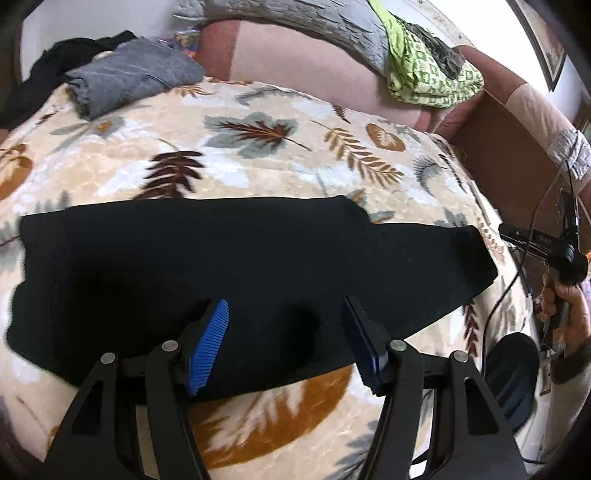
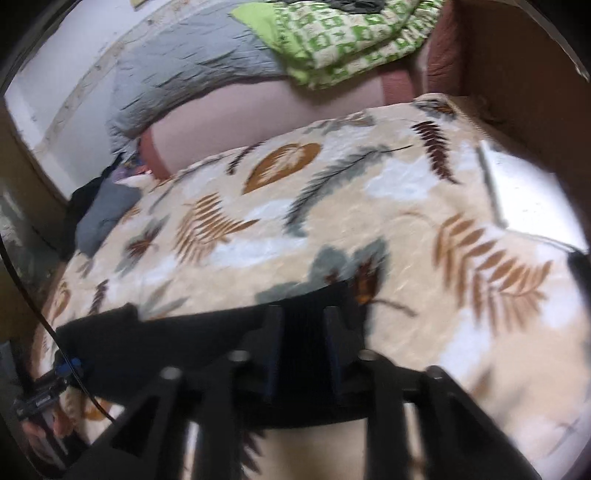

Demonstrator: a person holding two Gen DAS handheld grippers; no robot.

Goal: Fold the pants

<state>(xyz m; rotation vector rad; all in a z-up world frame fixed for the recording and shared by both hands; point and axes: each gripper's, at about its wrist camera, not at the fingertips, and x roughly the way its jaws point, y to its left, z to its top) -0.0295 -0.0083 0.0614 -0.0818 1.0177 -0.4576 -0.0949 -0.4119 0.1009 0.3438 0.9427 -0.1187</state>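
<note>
Black pants (image 1: 221, 251) lie flat and folded lengthwise across a leaf-print blanket (image 1: 258, 155) on a bed. My left gripper (image 1: 285, 301) hovers over their near edge, blue pads wide apart and nothing between them. A hand (image 1: 569, 306) holds the right gripper at the bed's right side, just beyond the pants' right end. In the blurred right wrist view, the right gripper (image 2: 302, 310) stands over the pants (image 2: 166, 343) at that end. Its fingers are parted, and ribbed black fabric shows through the gap without being pinched.
A folded grey garment (image 1: 133, 74) and a black one (image 1: 74, 51) sit at the far left of the bed. A green patterned cloth (image 1: 432, 77) and grey quilt (image 1: 295, 22) lie along the back. A cable (image 1: 495, 314) hangs off the right edge.
</note>
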